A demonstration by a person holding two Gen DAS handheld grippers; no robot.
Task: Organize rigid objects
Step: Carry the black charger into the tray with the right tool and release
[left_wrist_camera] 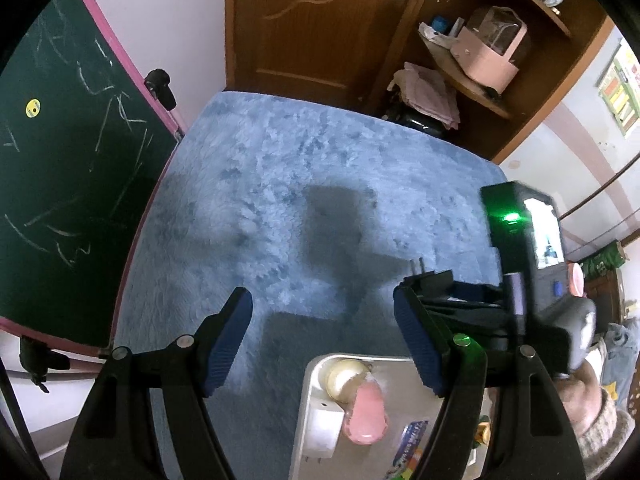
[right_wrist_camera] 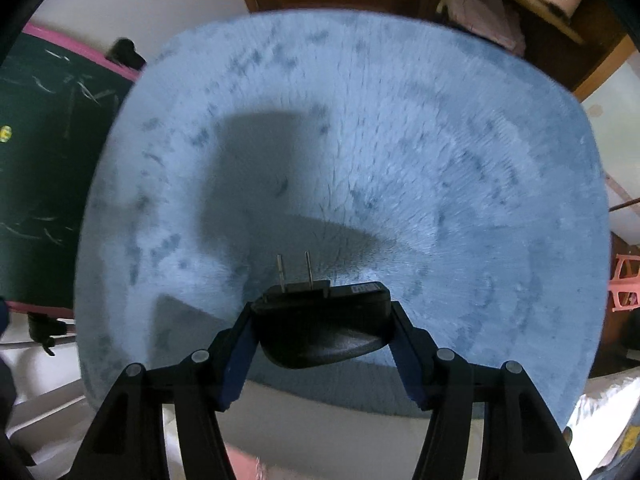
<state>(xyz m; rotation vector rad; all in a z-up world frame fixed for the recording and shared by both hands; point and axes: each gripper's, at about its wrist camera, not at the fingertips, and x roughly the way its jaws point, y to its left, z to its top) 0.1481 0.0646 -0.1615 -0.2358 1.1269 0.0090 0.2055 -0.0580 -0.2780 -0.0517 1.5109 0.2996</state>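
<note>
My right gripper [right_wrist_camera: 322, 328] is shut on a black plug adapter [right_wrist_camera: 320, 320] with two metal prongs pointing forward, held above the blue fluffy rug [right_wrist_camera: 400, 140]. The adapter also shows in the left wrist view [left_wrist_camera: 436, 284], in the right gripper at the right. My left gripper [left_wrist_camera: 324, 340] is open and empty above the rug [left_wrist_camera: 300, 168]. Below it sits a metal tray [left_wrist_camera: 310, 420] holding a pink bottle [left_wrist_camera: 366, 412], a cream round object [left_wrist_camera: 346, 376], a white block [left_wrist_camera: 324, 428] and a colourful packet [left_wrist_camera: 410, 444].
A green chalkboard with a pink frame [left_wrist_camera: 60, 160] stands at the left. A wooden door [left_wrist_camera: 312, 20] and shelves with a pink appliance [left_wrist_camera: 492, 52] and folded cloth [left_wrist_camera: 430, 94] stand behind the rug. A pink plastic object [right_wrist_camera: 624, 284] is at the right.
</note>
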